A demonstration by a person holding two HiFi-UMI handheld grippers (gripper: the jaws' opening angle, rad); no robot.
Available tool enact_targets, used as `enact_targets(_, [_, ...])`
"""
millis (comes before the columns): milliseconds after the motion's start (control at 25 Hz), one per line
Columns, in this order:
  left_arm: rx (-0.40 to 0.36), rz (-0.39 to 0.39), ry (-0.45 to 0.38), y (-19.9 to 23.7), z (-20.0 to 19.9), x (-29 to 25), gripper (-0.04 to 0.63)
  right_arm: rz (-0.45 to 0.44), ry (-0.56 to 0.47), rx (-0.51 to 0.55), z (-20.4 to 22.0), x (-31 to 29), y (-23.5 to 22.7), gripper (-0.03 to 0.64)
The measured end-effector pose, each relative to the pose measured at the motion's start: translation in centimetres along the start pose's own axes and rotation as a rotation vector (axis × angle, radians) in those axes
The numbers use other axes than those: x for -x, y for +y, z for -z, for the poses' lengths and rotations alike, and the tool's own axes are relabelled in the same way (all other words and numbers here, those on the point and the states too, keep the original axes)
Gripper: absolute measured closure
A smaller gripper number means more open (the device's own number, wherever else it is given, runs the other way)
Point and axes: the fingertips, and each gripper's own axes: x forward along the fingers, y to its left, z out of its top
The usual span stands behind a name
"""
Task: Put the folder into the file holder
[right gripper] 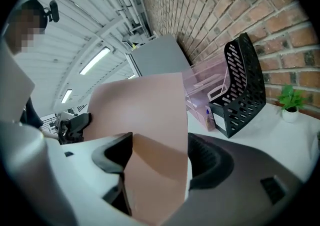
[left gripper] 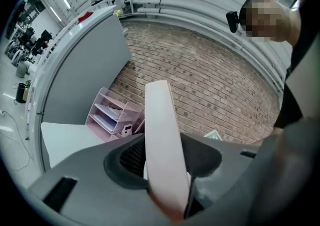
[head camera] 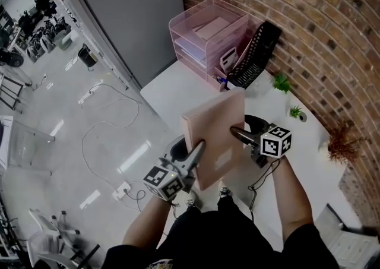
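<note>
I hold a thick pink folder [head camera: 217,137] upright in the air over the white table [head camera: 172,92]. My left gripper [head camera: 199,146] is shut on its lower left edge; in the left gripper view the folder's edge [left gripper: 162,145] stands pinched between the pads. My right gripper [head camera: 234,133] reaches in from the right, one finger across the folder's front. In the right gripper view the folder [right gripper: 145,120] lies slanted between wide jaws, with a thin gap at the right pad. The black mesh file holder [head camera: 255,57] stands against the brick wall, beyond the folder.
A pink stack of letter trays [head camera: 205,33] stands left of the file holder. Two small green plants [head camera: 281,82] and a dried plant [head camera: 343,140] sit along the wall at the right. The table's left edge drops to a floor with cables.
</note>
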Motion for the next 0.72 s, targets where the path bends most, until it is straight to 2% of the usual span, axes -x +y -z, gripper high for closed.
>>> enact_targets(120, [-0.065, 0.006, 0.028, -0.4, -0.1, 0.1, 0.413, 0.04, -0.03, 0.064, -1.2, 0.6, 0.3, 0.265])
enact_targets(360, [-0.244, 0.017, 0.129, -1.2, 0.3, -0.4, 0.411, 0.118, -0.034, 0.193, -2.5, 1.3, 0.8, 0.265])
enact_targets(720, [-0.394, 0.035, 0.284, -1.2, 2.6, -0.1, 0.393, 0.194, 0.001, 0.266, -1.5, 1.6, 2.0, 0.267])
